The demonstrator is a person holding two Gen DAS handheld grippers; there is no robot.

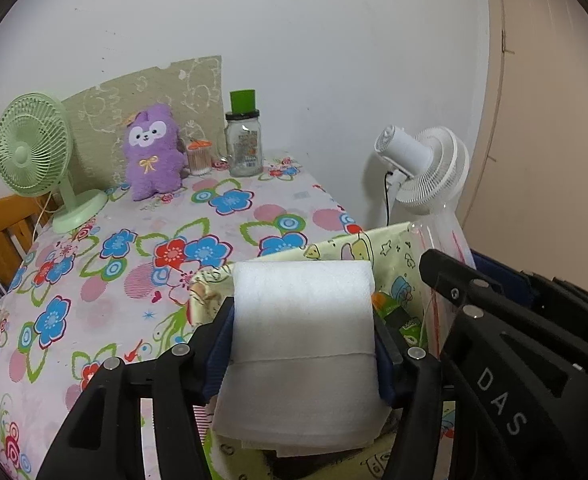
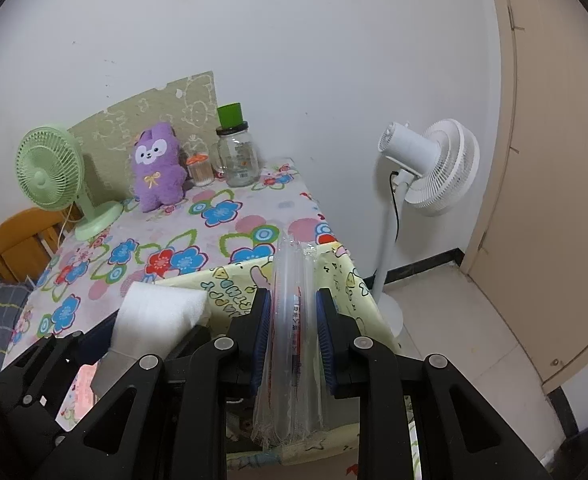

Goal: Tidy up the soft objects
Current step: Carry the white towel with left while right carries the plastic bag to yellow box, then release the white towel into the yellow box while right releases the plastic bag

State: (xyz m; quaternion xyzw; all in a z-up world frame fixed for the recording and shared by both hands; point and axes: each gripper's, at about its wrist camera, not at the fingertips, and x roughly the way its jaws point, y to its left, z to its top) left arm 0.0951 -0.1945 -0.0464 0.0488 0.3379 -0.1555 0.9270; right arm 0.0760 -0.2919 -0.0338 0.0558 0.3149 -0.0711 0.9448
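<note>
My left gripper (image 1: pixel 304 334) clamps the white foam sheet (image 1: pixel 302 320) between its pads, above the yellow fabric basket (image 1: pixel 390 250). My right gripper (image 2: pixel 294 332), just beside, pinches the clear zip bag (image 2: pixel 289 320).

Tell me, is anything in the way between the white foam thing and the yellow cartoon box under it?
Nothing visible blocks it. The white foam sheet, clamped in the left gripper, hangs right over the open yellow fabric box. The clear plastic bag sits off to the side in the right gripper.
</note>
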